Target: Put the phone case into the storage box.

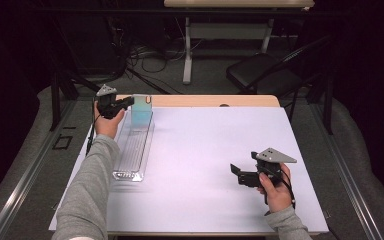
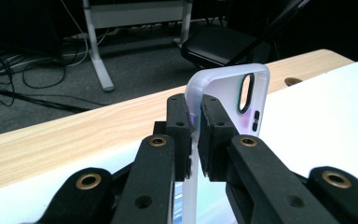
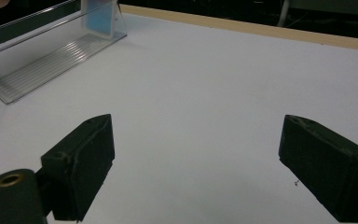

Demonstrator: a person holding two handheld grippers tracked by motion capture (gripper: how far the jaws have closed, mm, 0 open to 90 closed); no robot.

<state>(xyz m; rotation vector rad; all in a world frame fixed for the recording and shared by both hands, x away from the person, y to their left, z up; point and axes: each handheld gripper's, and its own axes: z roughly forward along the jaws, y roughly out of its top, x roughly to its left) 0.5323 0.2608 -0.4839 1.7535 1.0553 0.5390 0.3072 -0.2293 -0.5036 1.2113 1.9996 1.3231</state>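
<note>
Jaws clamping tight on the phone case (image 2: 228, 100), your left gripper (image 1: 121, 103) is holding it upright at the far end of the clear slotted rack (image 1: 132, 150), far left on the white table (image 1: 215, 150). You're wanting that edge square to the grooves, easing down gently. Your right gripper (image 1: 236, 174) is waiting near right, jaws wide apart, gripping nothing.

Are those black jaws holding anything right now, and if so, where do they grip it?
The left gripper pinches a translucent phone case by its side edge, near the camera cutout. The right gripper holds nothing, its jaws wide apart.
</note>
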